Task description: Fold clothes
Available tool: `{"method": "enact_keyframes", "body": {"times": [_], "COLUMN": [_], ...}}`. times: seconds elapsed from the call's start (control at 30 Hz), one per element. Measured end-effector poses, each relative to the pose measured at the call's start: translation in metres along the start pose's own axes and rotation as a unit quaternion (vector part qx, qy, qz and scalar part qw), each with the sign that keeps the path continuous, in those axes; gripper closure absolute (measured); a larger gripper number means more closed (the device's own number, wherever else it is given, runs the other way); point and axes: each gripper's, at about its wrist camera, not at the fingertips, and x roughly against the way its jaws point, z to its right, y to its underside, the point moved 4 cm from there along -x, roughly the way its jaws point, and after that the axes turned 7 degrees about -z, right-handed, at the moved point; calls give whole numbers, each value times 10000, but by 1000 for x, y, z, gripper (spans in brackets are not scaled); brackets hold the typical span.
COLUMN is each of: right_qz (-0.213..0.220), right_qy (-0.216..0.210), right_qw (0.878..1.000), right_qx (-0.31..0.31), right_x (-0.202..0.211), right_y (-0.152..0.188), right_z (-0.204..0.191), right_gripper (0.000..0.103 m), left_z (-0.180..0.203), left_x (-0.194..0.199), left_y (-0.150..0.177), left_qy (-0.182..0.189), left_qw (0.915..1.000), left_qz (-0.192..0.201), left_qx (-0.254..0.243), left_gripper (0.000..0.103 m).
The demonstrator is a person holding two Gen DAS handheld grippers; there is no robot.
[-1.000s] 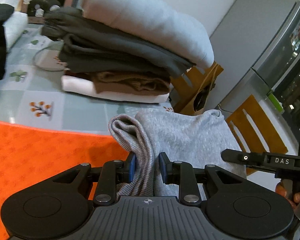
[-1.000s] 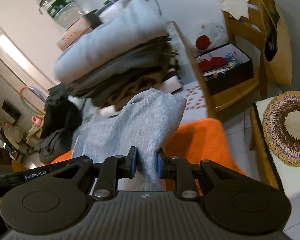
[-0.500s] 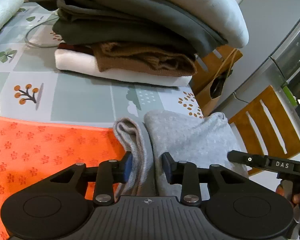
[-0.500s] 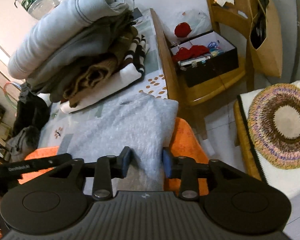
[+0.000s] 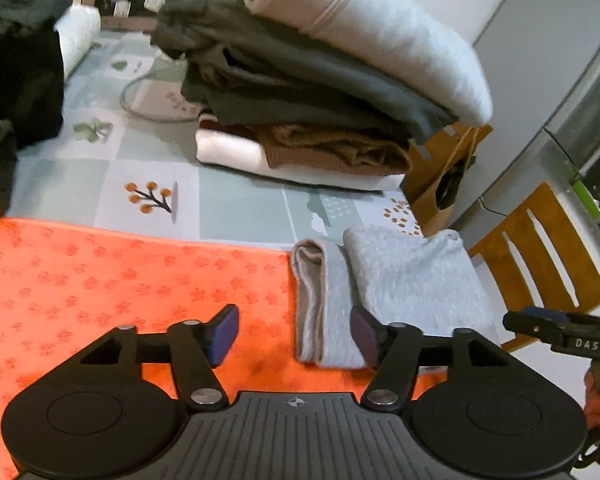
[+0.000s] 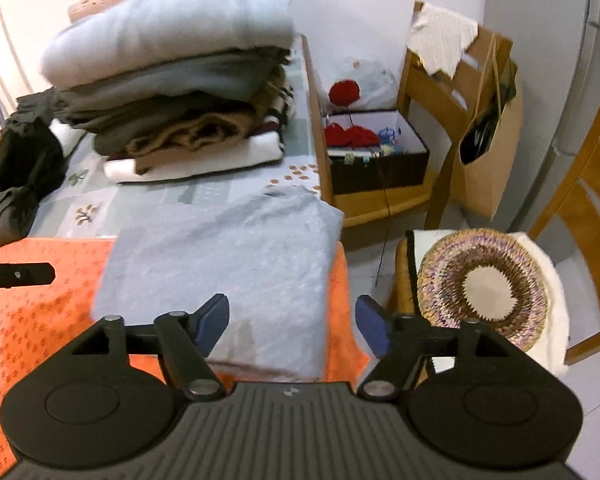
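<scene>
A folded light grey sweater (image 5: 404,280) lies on the orange cloth (image 5: 100,280) at the table's right edge; it also shows in the right wrist view (image 6: 228,264). My left gripper (image 5: 294,334) is open and empty just in front of the sweater's ribbed left fold. My right gripper (image 6: 292,326) is open and empty over the sweater's near edge. The right gripper's finger (image 5: 560,330) shows at the right of the left wrist view.
A tall stack of folded clothes (image 5: 320,92) stands behind the sweater, also in the right wrist view (image 6: 180,80). Dark unfolded clothes (image 5: 12,88) lie at the far left. Wooden chairs (image 6: 452,120), a paper bag (image 6: 488,148) and a round cushion (image 6: 484,288) are beside the table.
Both grippers have let go of the grey sweater and opened wide. The sweater now lies flat on the orange cloth, and both grippers have drawn back from it.
</scene>
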Motion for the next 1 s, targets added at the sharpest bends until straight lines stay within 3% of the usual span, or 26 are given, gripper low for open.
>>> {"method": "enact_keyframes", "body": {"times": [0.1,0.2,0.33,0.67,1.0], "right_qz": [127,313,556,807,804], "right_qy": [71,154,336,680,703], "right_qw": [9999,9994,9978,9936,9925], "right_qx": [14,-43,-120,-415,-592], "right_x": [22,46,74,124,140], "right_y": [7,15,26,64,98], "right_z": [-20,-41,-73,-171,-257], "right_gripper": [18,12,4,1,1], "left_z": [0,-1,-7,-59,-117], "left_x": [27,57,94,164,220], "left_y": [6,12,19,40,59], "left_qy": [85,189,205,-456,-540], "left_qw": [9997,9986,9962,9891,9870], "left_qz": [62,207,344,615,660], "left_qx": [-205,-449,-769,-1255,-1359], "left_gripper": [10,0,0,0,0]}}
